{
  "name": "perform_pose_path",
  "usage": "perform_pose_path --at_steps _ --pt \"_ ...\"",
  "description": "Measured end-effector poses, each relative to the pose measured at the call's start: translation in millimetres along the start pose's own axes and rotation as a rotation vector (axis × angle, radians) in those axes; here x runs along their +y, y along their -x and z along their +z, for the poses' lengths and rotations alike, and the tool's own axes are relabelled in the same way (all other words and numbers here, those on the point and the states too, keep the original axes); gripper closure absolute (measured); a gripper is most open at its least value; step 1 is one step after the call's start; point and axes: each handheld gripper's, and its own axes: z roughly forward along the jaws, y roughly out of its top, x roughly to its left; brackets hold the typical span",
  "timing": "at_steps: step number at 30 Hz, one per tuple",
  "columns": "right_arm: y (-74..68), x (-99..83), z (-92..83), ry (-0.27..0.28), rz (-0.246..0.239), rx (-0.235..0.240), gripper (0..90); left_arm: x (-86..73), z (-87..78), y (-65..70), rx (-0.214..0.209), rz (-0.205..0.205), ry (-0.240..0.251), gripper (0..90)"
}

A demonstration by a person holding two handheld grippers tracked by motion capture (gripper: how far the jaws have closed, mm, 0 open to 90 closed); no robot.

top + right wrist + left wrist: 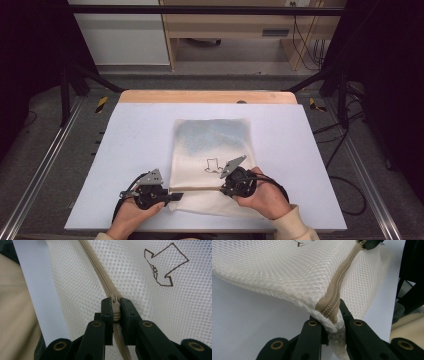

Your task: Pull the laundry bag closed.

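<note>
Two hands come in at the near edge of the table (125, 130), each holding one gripper. The left gripper (172, 196) lies at the near left corner of the one mesh bag (210, 145), and in its own view its jaws are pressed together on that corner (331, 322), pinching the mesh and the end of the zip (337, 290). The right gripper (223, 189) sits at the bag's near right part; in its own view its jaws are clamped on the zip pull (115, 307), with the beige zip (100, 270) running away from them across the white mesh. There is one zip, stretched between the two grippers along the bag's near end. The bag lies flat on the white table top, in the middle and toward the near edge, its far half showing a bluish tint. One brown outline drawing (163, 265) is stitched on the bag just beyond the right gripper.
</note>
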Motion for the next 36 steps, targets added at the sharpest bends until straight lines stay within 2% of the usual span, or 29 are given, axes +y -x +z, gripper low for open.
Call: perform_pose_path --at_steps 18,36 --pt "3.2 -8.3 -7.4 0.012 0.019 -0.017 81.9 0.3 0.1 1.1 0.004 0.006 0.003 84.2" --pt "11.7 -24.8 -18.0 0.031 0.076 -0.039 81.8 0.8 1.2 2.6 0.002 0.013 0.003 84.2"
